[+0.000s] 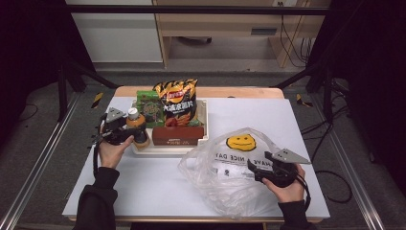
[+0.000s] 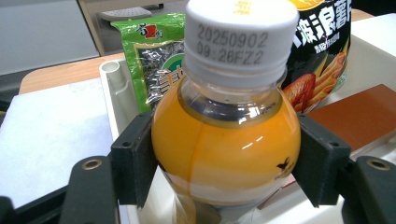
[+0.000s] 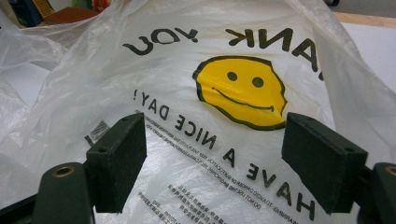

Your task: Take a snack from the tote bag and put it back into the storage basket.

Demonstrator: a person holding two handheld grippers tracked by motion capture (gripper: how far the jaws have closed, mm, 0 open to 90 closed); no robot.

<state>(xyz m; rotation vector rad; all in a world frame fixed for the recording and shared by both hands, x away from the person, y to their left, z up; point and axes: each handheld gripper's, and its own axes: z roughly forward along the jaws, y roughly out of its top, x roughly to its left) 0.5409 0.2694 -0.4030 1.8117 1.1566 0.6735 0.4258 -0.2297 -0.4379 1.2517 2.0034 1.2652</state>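
Holding my right gripper (image 1: 259,168) against the near side of the clear plastic bag (image 1: 230,165), jaws standing wide apart, pads either side of the printed film and not pinching it. The bag's yellow smiley (image 3: 240,91) is facing up just beyond the pads. Farther off to my left, my left gripper (image 1: 131,135) is clamping the orange juice bottle (image 2: 226,140), both pads pressing its rounded shoulder below the white cap (image 2: 240,32). The bottle is standing upright at the left end of the white tray (image 1: 203,112). Beyond it, a green packet (image 2: 156,60) and a black chip bag (image 1: 177,100) are leaning at the tray's back; a brown box (image 1: 177,135) is lying along its front.
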